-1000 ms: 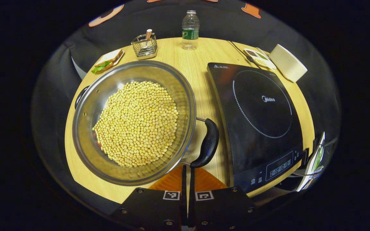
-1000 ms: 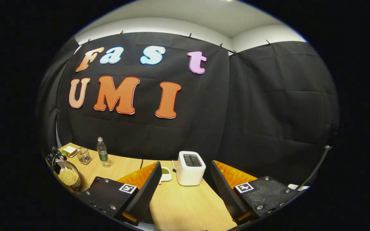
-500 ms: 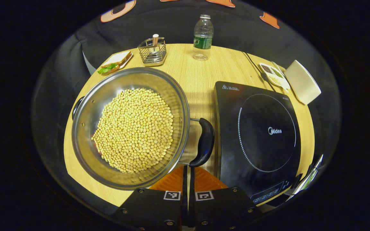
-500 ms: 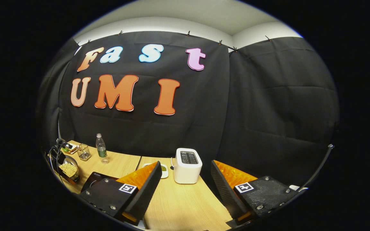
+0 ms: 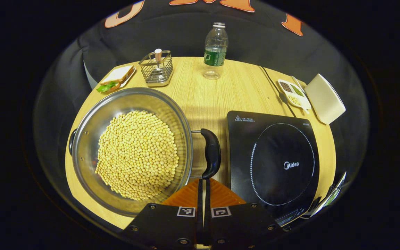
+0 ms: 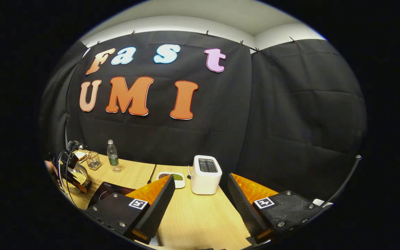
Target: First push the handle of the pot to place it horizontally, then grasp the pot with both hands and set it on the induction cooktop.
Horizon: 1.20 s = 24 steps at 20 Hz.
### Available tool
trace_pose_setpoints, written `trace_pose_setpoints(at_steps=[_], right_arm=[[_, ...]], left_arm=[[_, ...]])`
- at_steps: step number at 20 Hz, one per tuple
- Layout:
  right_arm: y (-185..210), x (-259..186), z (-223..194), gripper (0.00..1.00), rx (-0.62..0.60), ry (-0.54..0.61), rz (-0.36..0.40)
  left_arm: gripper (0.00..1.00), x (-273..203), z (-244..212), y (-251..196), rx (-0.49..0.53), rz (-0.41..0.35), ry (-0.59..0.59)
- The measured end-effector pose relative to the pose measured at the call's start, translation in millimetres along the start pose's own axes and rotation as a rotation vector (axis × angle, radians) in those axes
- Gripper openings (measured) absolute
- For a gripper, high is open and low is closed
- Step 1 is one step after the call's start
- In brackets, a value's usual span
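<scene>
The left gripper (image 5: 202, 187), fingers pressed together into a blunt pusher, meets the handle (image 5: 211, 152) of the pot (image 5: 130, 149) (beside the cooktop (image 5: 273, 163)); the right gripper (image 6: 200, 198) waits spread.

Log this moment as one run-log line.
left gripper: shut, tips at pot handle | right gripper: open, idle over table | pot: beside induction cooktop, not yet on it

Both views are sharp but bow strongly toward their edges. Overhead light falls evenly on the table (image 5: 221, 93); glare streaks the pot (image 5: 116, 107) rim.
</scene>
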State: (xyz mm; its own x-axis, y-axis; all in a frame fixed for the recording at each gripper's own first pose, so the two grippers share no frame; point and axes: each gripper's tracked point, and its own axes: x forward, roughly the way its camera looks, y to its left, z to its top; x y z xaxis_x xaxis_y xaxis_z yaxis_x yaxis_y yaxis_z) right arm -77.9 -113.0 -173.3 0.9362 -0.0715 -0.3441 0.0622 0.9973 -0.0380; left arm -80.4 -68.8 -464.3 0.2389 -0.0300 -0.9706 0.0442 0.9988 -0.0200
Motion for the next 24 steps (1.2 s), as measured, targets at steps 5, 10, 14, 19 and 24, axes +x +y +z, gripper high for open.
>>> trace_pose_setpoints(at_steps=[5, 10, 14, 19, 24], right_arm=[[68, -7, -5, 0.95, 0.014, 0.062, 0.025], [171, -5, -6, 0.95, -0.019, 0.122, 0.168], [260, 1, -15, 0.96, -0.026, 0.200, 0.317], [355, -1, -53, 0.96, -0.056, 0.354, 0.462], [424, 5, -88, 0.96, -0.080, 0.492, 0.535]], left_arm=[[0.02, -14, -1, 3, 0.065, -0.084, -0.010], [0.02, -45, -3, 34, 0.091, -0.156, -0.050], [0.02, -63, 9, 102, 0.087, -0.078, -0.109], [0.06, -72, 12, 186, 0.019, -0.004, -0.139], [0.74, -72, 14, 261, -0.033, 0.042, -0.155]])
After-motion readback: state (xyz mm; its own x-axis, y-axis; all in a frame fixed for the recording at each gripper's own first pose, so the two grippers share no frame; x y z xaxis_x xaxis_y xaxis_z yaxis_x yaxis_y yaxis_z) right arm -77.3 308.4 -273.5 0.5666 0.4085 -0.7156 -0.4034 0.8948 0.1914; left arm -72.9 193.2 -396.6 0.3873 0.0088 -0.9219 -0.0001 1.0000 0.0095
